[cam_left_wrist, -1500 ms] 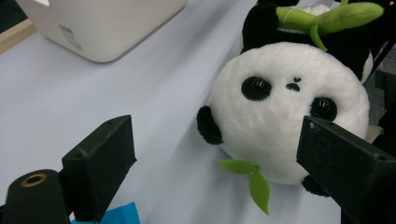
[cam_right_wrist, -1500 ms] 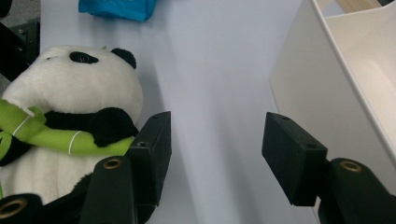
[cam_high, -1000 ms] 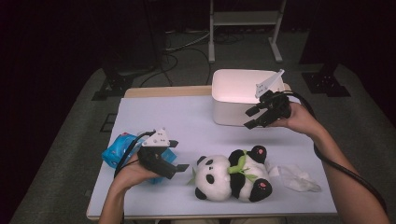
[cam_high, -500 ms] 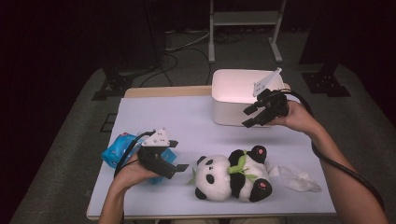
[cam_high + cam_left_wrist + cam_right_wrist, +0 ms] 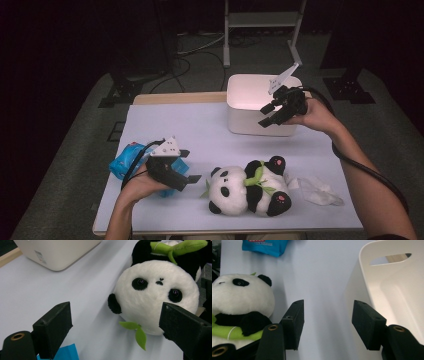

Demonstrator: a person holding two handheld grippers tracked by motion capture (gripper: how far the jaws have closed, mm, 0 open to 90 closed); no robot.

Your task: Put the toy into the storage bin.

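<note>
Your left tongs (image 5: 186, 172), wide open and empty, face the panda (image 5: 247, 187) at lower centre of the bench (image 5: 200, 130), lined up to grab; your right tongs (image 5: 272, 112), open and empty, hover beside the bin (image 5: 250, 120).

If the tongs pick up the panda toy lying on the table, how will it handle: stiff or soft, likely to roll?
The panda toy looks plush, so it would probably squash under the pads and sag if lifted by one end. It seems light for its bulk. Its round head might let it roll a little when pushed, though the fuzzy fabric should grip the table.
</note>
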